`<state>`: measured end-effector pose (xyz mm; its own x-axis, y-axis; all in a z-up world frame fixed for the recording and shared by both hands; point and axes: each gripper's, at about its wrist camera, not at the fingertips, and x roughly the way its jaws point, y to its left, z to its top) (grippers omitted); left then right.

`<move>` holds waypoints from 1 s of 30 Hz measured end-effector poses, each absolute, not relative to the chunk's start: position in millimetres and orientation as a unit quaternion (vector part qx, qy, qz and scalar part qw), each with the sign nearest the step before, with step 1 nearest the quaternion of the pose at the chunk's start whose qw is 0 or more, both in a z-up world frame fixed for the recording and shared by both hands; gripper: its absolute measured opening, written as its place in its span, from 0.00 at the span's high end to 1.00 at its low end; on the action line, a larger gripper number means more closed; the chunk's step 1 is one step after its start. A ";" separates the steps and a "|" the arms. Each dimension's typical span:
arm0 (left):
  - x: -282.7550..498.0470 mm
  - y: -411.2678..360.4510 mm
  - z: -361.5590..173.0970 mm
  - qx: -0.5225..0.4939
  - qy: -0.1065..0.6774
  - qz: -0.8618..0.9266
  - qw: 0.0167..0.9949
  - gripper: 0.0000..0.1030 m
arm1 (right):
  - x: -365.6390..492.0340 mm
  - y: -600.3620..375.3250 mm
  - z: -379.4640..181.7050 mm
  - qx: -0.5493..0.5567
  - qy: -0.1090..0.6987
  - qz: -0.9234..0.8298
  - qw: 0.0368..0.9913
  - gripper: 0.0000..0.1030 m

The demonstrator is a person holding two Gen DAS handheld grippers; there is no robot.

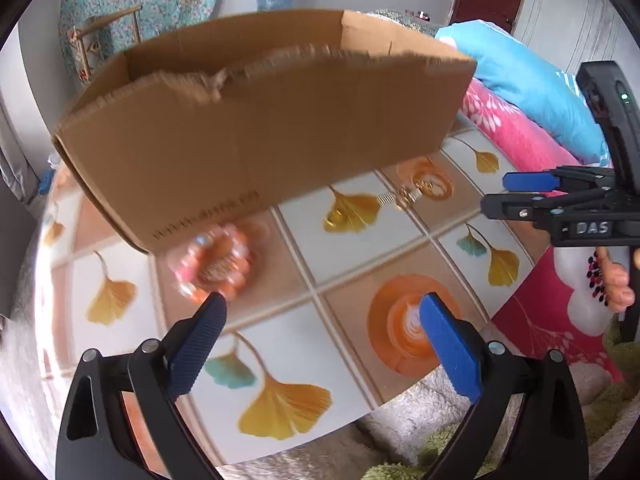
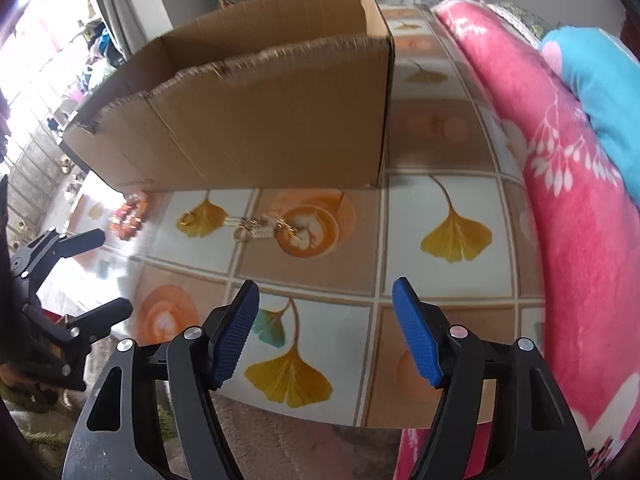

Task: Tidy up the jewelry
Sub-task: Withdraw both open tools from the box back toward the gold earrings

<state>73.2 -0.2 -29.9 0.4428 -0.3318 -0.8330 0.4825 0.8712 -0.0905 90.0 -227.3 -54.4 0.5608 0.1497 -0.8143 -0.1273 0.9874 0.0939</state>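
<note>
Plainly both empty and spread wide, left gripper (image 1: 322,312) near the orange bead bracelet (image 1: 214,260) by the cardboard box (image 1: 256,120), right gripper (image 2: 326,300) short of the gold chain (image 2: 260,228) — risky, snagging links or scattering beads across the slick tabletop (image 2: 452,280).

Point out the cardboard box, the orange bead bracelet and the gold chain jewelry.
cardboard box (image 2: 256,128), right wrist view, on its near side wall.
orange bead bracelet (image 2: 130,218), right wrist view, on its bead ring.
gold chain jewelry (image 2: 260,230), right wrist view, on its middle links.
</note>
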 end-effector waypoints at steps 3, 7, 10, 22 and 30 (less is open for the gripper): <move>73.1 -4.0 -40.9 0.082 0.482 -0.230 0.842 0.08 | 93.4 -222.3 -64.0 -0.016 0.463 0.063 0.884 0.32; 72.0 -6.4 -48.7 0.093 0.482 -0.217 0.844 0.05 | 94.4 -219.4 -75.0 -0.029 0.464 0.061 0.883 0.27; 69.7 -9.6 -50.7 0.117 0.477 -0.210 0.845 0.05 | 95.3 -219.5 -76.1 -0.038 0.456 0.059 0.887 0.19; 73.4 -15.6 -54.3 0.129 0.481 -0.208 0.842 0.04 | 103.7 -224.4 -83.9 -0.029 0.459 0.066 0.886 0.08; 75.6 -18.6 -55.3 0.129 0.483 -0.208 0.840 0.04 | 106.4 -228.8 -83.2 -0.039 0.444 0.077 0.892 0.08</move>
<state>75.6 -18.6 -55.3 0.4462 -0.2247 -0.8662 0.4747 0.8800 0.0163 106.4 -228.8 -83.2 0.5940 0.1017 -0.7980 -0.1716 0.9852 -0.0022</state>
